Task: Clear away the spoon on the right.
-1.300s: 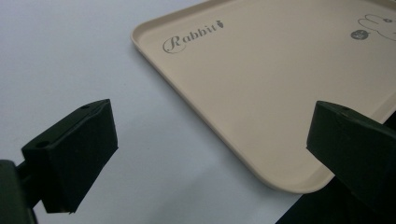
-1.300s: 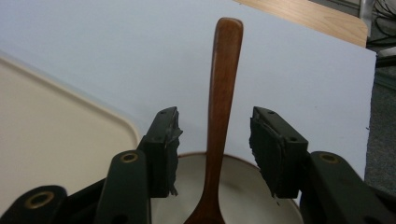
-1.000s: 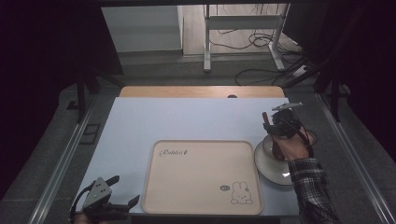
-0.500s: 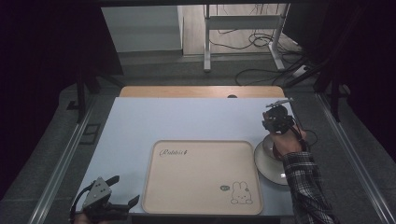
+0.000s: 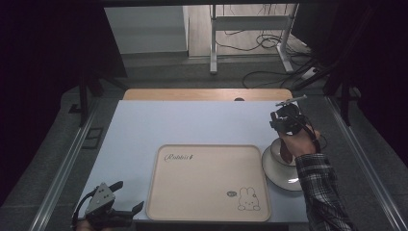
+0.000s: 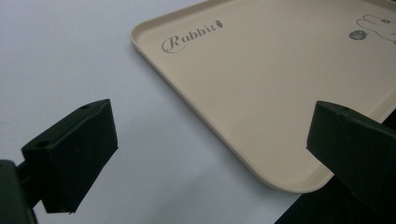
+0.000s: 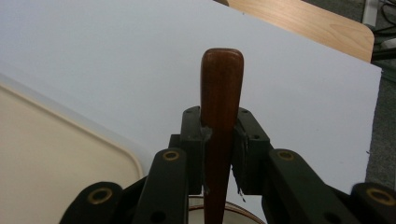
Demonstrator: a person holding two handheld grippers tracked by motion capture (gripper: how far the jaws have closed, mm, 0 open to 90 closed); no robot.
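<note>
My right gripper [image 5: 287, 120] hovers over the table's right side, just beyond a white bowl [image 5: 275, 153] that sits on a white saucer [image 5: 285, 180]. Its jaws have just been closing and now clamp a dark brown wooden handle [image 7: 222, 79], which stands up between the pads of my right gripper [image 7: 219, 133]. The handle's lower end [image 5: 287, 153] reaches down into the bowl. My left gripper [image 5: 108, 208] rests at the table's front left corner, open and empty. In the left gripper view my left gripper [image 6: 210, 140] frames the near corner of the beige tray [image 6: 280, 70].
The beige tray [image 5: 209, 159], printed with "Rabbit" and a bunny, lies centre front on the pale blue table top [image 5: 192, 120]. A wooden strip [image 5: 207, 94] runs along the far edge. Cables and a metal stand [image 5: 250, 43] are on the floor beyond.
The right gripper's jaws have closed on the wooden handle, and the gripper has shifted a little farther back and left. The left gripper has stayed put.
</note>
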